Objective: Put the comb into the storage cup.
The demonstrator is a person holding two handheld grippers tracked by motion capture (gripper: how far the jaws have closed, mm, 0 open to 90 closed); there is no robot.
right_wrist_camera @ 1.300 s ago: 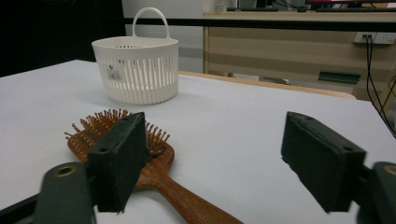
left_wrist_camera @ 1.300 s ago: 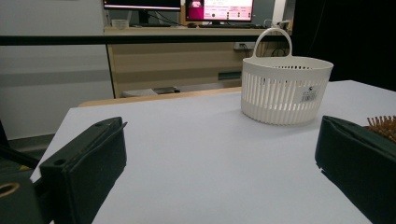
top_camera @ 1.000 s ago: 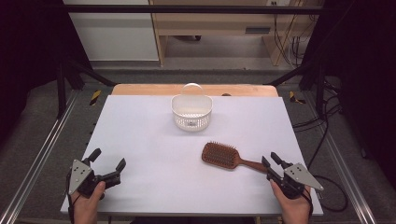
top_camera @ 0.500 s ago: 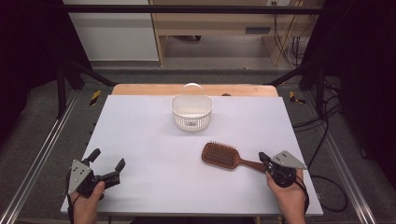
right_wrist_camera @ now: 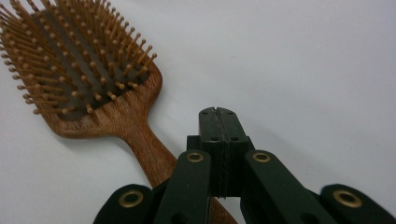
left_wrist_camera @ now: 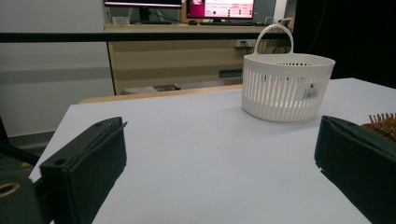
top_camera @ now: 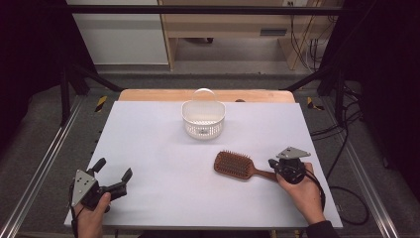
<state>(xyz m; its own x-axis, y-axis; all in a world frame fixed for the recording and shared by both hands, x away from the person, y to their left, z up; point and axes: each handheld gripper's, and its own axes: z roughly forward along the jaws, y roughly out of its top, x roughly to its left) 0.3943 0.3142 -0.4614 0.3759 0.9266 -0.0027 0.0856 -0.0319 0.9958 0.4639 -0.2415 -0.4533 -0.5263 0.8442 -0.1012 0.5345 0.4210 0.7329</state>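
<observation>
A wooden paddle hairbrush [top_camera: 233,165] lies bristles up on the white table [top_camera: 148,139], right of centre, with its handle pointing toward the right hand. My right gripper [top_camera: 273,162] sits over the end of that handle. In the right gripper view the right gripper [right_wrist_camera: 218,114] has its jaws pressed together with nothing between them, and the brush [right_wrist_camera: 79,70] has its handle passing underneath, to the left. My left gripper [top_camera: 115,168] rests open near the front left corner. A white slatted basket [top_camera: 203,119] stands at the back centre.
In the left gripper view the basket [left_wrist_camera: 287,88] stands upright with its handle raised, and the brush bristles [left_wrist_camera: 383,122] peek past the right jaw. A wooden strip [top_camera: 148,94] borders the table's far edge. Metal frame rails [top_camera: 39,168] run along both sides.
My right gripper has moved left and forward to the brush handle, turned, and gone from open to shut. The left gripper and the brush have stayed put.
</observation>
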